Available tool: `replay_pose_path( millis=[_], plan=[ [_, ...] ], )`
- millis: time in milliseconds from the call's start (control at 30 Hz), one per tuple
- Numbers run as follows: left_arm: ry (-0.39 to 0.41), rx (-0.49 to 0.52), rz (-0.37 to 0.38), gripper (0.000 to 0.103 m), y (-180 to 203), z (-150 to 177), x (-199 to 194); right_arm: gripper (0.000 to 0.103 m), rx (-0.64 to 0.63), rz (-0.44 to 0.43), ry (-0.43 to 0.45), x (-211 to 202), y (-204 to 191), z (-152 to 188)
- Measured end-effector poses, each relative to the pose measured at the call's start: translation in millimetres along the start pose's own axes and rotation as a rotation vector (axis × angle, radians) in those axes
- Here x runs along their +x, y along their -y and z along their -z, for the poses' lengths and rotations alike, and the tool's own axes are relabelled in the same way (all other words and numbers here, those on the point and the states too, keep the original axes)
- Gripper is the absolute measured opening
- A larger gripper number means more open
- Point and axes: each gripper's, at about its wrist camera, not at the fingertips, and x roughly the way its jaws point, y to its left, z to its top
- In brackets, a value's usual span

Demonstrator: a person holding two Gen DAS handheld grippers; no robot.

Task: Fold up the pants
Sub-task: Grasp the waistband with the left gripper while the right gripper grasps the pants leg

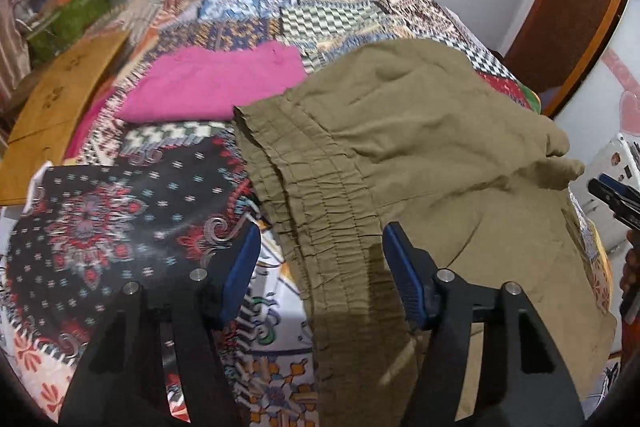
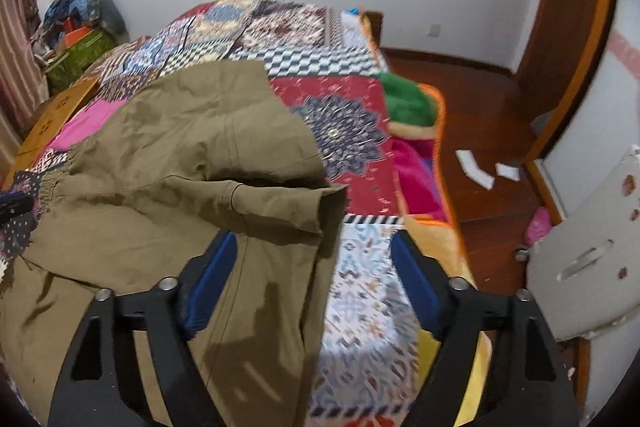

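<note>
Olive-green pants (image 1: 400, 131) lie crumpled on a patchwork bedspread (image 1: 120, 211), unfolded: the gathered elastic waistband (image 1: 320, 211) runs along their left side and the leg hems (image 2: 320, 203) lie bunched and overlapping toward the right, so by appearance no fold is yet made and the whole of the folding remains. A folded pink garment (image 1: 212, 83) rests farther back on the bed, apart from the pants. At left, the left gripper (image 1: 320, 255) points steeply down over the waistband, its blue pads (image 1: 404, 271) parted and straddling the band without pressing on it; nothing is gripped. At right, the right gripper (image 2: 312, 267) is likewise angled downward over the hem end, jaws apart, one pad over the olive cloth and the other over the bedspread, with the cloth edge between them but not clamped. Both poses suggest an approach to grasp opposite ends.
</note>
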Motion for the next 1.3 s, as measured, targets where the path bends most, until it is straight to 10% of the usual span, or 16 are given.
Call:
replay_pose_path(
  millis=[600, 900, 1300],
  plan=[
    [0.001, -0.086, 0.038, 0.064, -32, -40, 21, 0.063, -0.019, -0.072, -0.024, 37, 10, -58],
    [-0.046, -0.063, 0.09, 0.041, -20, -36, 37, 0.062, -0.04, -0.159, -0.084, 62, 2, -58],
    [-0.061, 0.027, 0.011, 0.031, -4, -46, 59, 0.016, -0.055, -0.248, -0.119, 69, -4, -49]
  ],
)
